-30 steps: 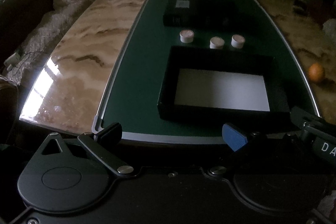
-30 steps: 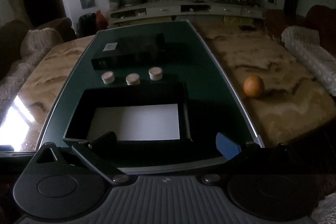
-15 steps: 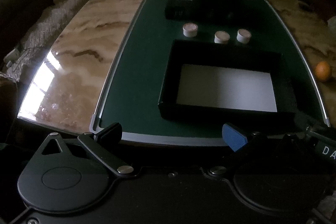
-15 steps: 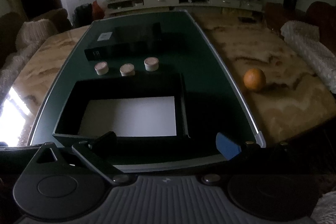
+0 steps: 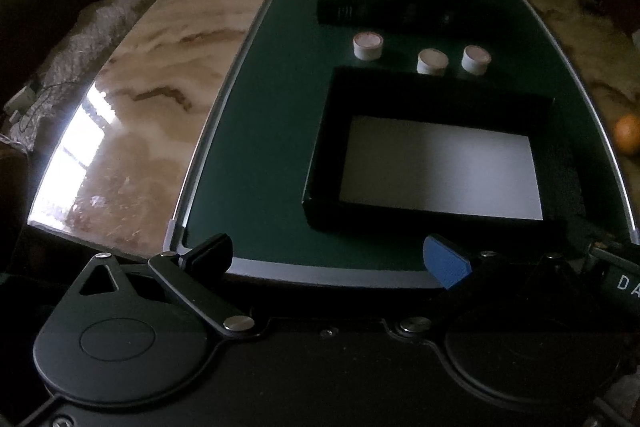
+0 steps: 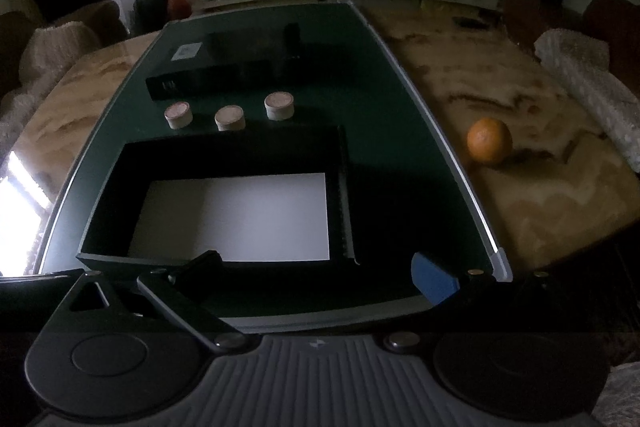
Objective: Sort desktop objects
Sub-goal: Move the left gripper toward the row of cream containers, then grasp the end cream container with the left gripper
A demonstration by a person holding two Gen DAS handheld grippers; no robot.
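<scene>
Marble table [image 5: 160,67]: glossy beige-and-brown stone top, with a bright window glare at its left edge.
Green mat [image 5: 272,131] [image 6: 384,131]: dark green rectangular pad with a silver rim, lying along the middle of the table.
Left gripper [image 5: 326,257]: fingers spread wide, holding nothing, above the near edge of the mat; a black tip on its left, a blue-padded tip on its right.
Closed black box [image 5: 392,1] [image 6: 208,75]: long flat carton with a small white label on its left end, at the far part of the mat.
White caps [image 5: 368,45] [image 6: 178,115]: three short round white cylinders with pinkish tops, in a row between the closed box and the tray, all upright and apart from one another.
Open tray [image 5: 320,147] [image 6: 104,195]: shallow black rectangular box with a white floor, nothing inside, just in front of the caps.
Right gripper [image 6: 316,275]: also wide open and empty, its black tip over the tray's near wall, its blue tip over the bare mat to the right.
Orange fruit [image 6: 489,140] [image 5: 628,133]: round, sitting on the marble right of the mat, well apart from the tray.
Knitted throw [image 6: 592,83]: pale, textured, at the far right edge.
</scene>
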